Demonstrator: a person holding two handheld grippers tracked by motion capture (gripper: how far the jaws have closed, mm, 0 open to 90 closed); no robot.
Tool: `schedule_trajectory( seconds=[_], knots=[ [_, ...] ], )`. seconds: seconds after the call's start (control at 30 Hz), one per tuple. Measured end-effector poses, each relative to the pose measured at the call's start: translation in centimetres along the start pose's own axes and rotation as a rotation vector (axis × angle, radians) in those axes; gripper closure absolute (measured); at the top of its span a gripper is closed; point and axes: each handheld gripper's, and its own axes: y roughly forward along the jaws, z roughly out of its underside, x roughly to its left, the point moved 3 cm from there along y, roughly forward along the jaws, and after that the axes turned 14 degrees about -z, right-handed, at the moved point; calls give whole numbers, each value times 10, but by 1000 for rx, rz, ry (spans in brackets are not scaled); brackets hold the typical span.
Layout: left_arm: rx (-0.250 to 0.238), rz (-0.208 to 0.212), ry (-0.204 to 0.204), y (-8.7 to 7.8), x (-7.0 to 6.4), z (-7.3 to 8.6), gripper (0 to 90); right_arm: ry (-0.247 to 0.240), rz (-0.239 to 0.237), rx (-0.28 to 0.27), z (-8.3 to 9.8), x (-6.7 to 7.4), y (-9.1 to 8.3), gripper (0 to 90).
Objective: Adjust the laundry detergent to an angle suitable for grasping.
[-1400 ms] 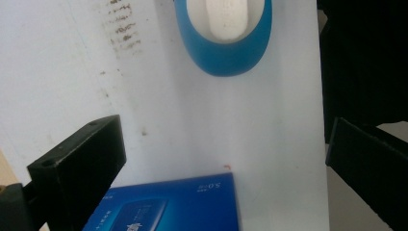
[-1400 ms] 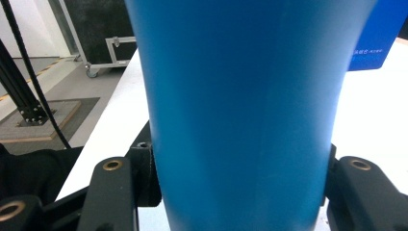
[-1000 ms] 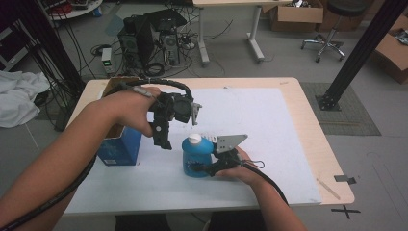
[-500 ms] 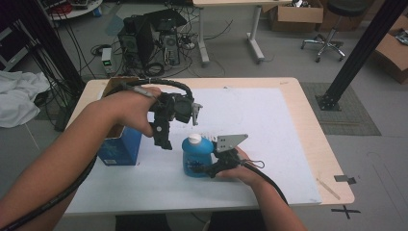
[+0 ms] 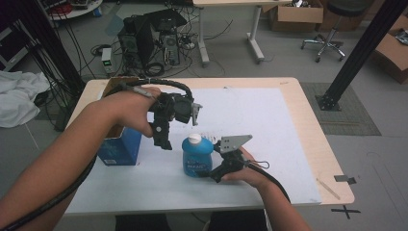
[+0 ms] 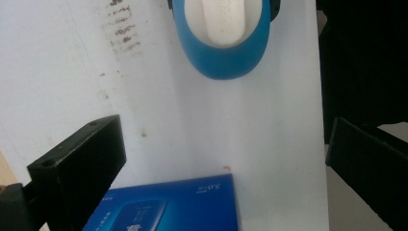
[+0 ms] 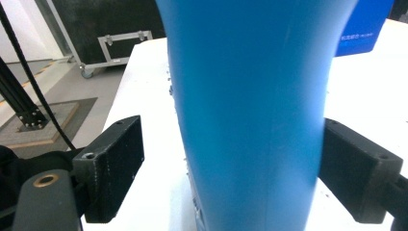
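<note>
right gripper (image 5: 215, 162): jaws just opened wide, blue bottle (image 5: 196, 156) between, unpressed | bottle upright mid-table, released | left gripper (image 6: 226, 159): wide, empty, above

Bottle (image 5: 197, 156) stands upright on the table (image 5: 288, 125) near the front edge — box (image 5: 120, 144) sits just to its left, and a desktop computer (image 5: 154, 43) is on the floor behind.

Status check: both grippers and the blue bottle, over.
Right gripper jaws just opened, blue plastic bottle with white cap between them, released. Left gripper open above. Blue cardboard box beside, clear.
</note>
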Motion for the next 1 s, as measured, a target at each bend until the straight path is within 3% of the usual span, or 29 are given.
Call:
schedule_trajectory(
  seconds=[0.37,0.7,0.87,1.0],
  knots=[
    [-8,-2,0,0,0,1,8,53,26,118,-15,9,-27,149],
    [-1,-3,3,-1,-1,4,7,138,7,350,-30,20,-58,150],
    [-6,-5,1,-1,-2,5,7,139,-5,480,-40,26,-73,151],
    [-5,-6,1,-1,-2,5,7,133,13,548,-48,31,-83,152]
  ],
)
